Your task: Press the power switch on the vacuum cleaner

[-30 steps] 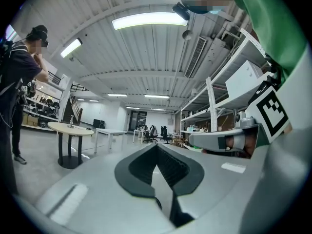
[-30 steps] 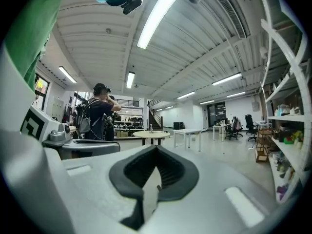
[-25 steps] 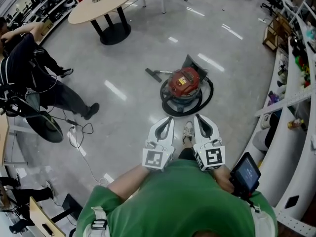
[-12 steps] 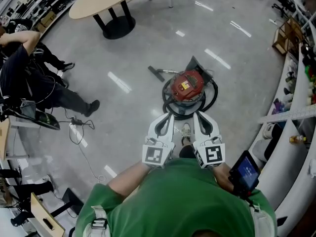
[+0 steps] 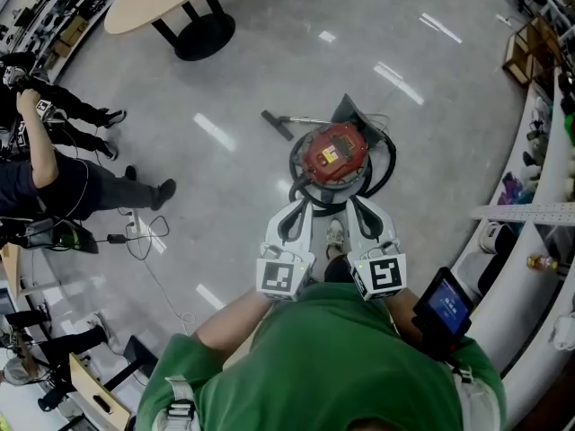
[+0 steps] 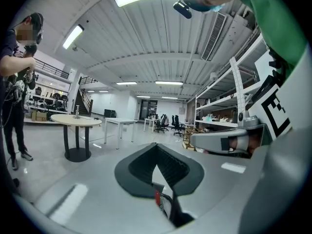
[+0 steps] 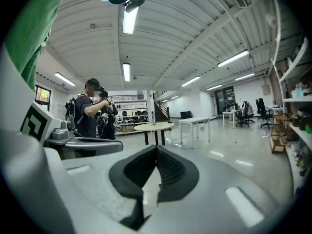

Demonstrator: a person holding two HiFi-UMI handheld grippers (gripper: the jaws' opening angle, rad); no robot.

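Glossy grey floor [image 5: 225, 196]. The vacuum cleaner [image 5: 334, 153] stands on it at centre, just beyond the person's feet, red lid up, black hose [image 5: 388, 162] looped round the base. Left hand-held gripper [image 5: 302, 206] and right hand-held gripper [image 5: 358, 206] sit side by side near the body, tips aimed at the vacuum. Both have jaws closed together on nothing, probably so a blunt closed tip can poke the switch. Switch too small to pick out. Approach stage, no contact.
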